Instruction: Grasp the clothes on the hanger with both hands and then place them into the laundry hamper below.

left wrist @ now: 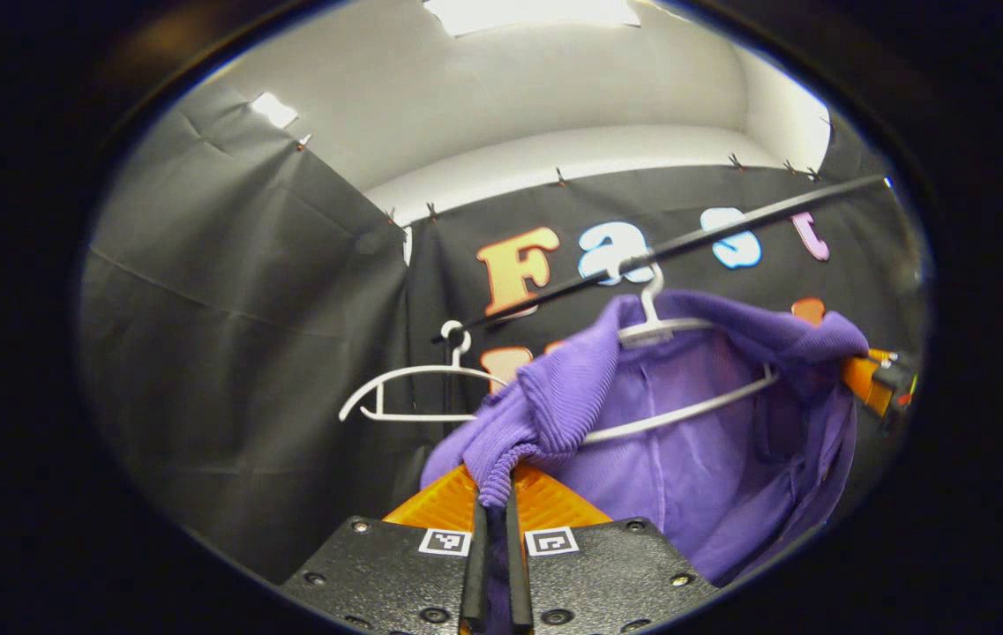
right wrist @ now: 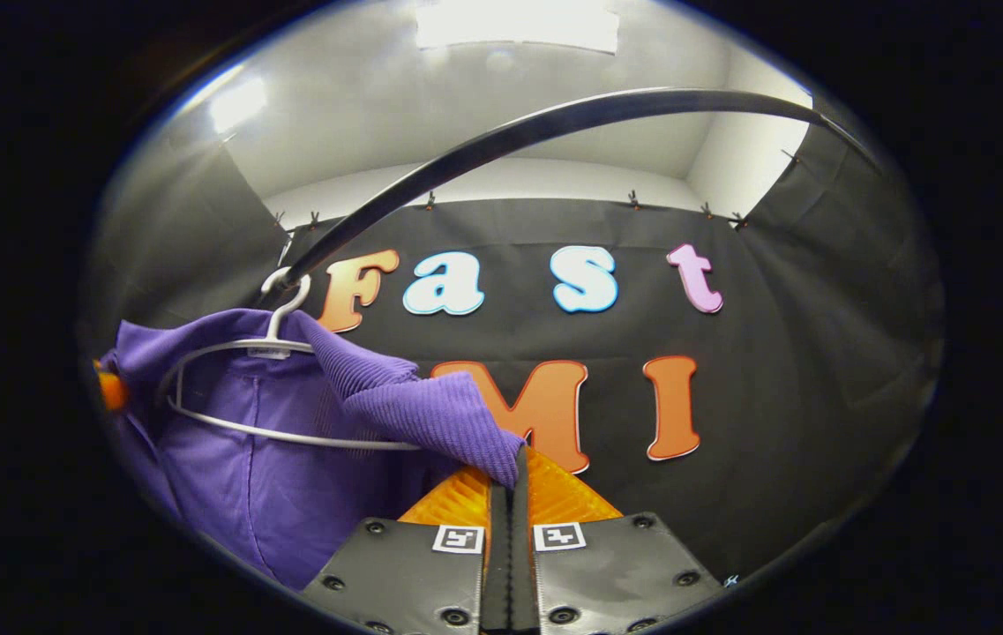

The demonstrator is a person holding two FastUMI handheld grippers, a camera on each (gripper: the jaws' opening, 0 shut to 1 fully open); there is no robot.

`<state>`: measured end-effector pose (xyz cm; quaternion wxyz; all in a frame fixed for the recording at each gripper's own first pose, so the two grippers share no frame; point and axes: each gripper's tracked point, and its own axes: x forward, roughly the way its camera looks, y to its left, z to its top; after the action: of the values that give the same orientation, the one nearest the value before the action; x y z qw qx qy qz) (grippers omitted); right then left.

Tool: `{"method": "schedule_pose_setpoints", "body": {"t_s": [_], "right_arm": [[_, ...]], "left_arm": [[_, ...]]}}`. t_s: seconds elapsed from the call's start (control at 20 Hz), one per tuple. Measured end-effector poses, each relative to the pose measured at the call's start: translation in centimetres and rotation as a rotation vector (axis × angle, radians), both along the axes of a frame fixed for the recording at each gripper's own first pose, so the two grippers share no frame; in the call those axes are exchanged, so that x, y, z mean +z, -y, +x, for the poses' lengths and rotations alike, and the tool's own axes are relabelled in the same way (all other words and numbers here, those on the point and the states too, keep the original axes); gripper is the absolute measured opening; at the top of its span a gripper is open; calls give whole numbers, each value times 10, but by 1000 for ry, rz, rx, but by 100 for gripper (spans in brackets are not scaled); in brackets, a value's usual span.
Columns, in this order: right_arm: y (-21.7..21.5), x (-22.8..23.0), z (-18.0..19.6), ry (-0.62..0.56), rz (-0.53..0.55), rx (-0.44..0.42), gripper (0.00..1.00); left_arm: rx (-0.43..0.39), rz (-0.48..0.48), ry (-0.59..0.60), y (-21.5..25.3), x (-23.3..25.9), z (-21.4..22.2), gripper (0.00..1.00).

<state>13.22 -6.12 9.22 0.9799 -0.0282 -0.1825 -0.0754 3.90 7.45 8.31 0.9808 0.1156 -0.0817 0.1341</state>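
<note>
Purple ribbed top (left wrist: pixel 695 423) is being pinched at both shoulders, by the left tool (left wrist: pixel 494 511) and the right tool (right wrist: pixel 510 481), while draped on the hanger (left wrist: pixel 686 401) at frame centre. Removal and hamper placement are judged outstanding.

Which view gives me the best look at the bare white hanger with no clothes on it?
The left gripper view. The empty hanger hangs from the black rail with its whole outline clear against the dark cloth, left of the purple garment. In the right gripper view I can make out just the garment's own hanger.
</note>
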Motion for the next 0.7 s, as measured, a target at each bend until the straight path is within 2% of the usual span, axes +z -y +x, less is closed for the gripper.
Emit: {"method": "schedule_pose_setpoints", "body": {"t_s": [0.1,0.15,0.2,0.35,0.55,0.65,0.7], "right_arm": [[5,17,3,52,-20,-54,7],[9,26,4,78,-26,-74,7],[11,35,5,102,-31,-94,7],[18,52,13,156,-31,-138,7],[17,45,33,133,-3,-142,7],[16,39,42,113,3,-140,7],[12,37,46,106,5,-134,7]], "left_arm": [[13,-59,34,-20,22,7,7],[20,-74,62,-29,35,12,10],[32,-70,89,-40,47,17,12],[60,-18,130,-64,71,40,7],[64,7,106,-88,66,80,9],[64,-10,68,-103,47,101,12],[66,-30,43,-111,34,111,9]]}}
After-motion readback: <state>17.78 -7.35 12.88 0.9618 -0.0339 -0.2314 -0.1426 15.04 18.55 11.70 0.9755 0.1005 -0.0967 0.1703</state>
